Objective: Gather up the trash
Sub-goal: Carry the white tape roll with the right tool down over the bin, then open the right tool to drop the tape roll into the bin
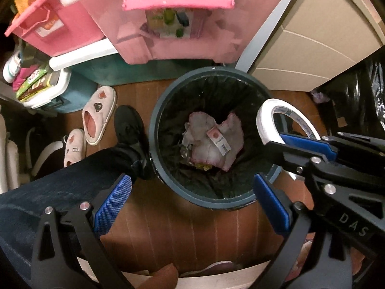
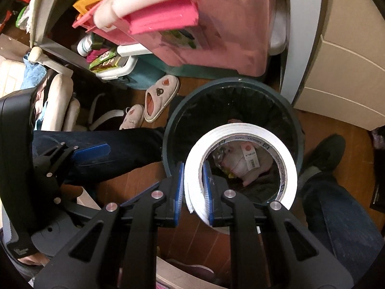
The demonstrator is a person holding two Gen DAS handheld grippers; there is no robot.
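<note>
A round dark bin [image 1: 158,130] with a black liner stands on the wooden floor; it also shows in the right wrist view [image 2: 240,83]. Crumpled pinkish-white trash [image 1: 211,142] with a barcode label lies inside. My right gripper [image 2: 193,183] is shut on a white tape roll [image 2: 240,132], one finger inside the ring and one outside, holding it over the bin's near rim. The roll [image 1: 264,118] and right gripper [image 1: 280,141] show at the bin's right edge in the left wrist view. My left gripper [image 1: 192,197] is open and empty above the bin's near rim.
Pink storage boxes [image 1: 173,29] stand behind the bin, a beige cabinet [image 1: 312,41] to the right. Pink slippers [image 1: 98,113] lie left of the bin. The person's leg and black shoe [image 1: 130,130] touch the bin's left side. A black bag [image 1: 361,96] sits far right.
</note>
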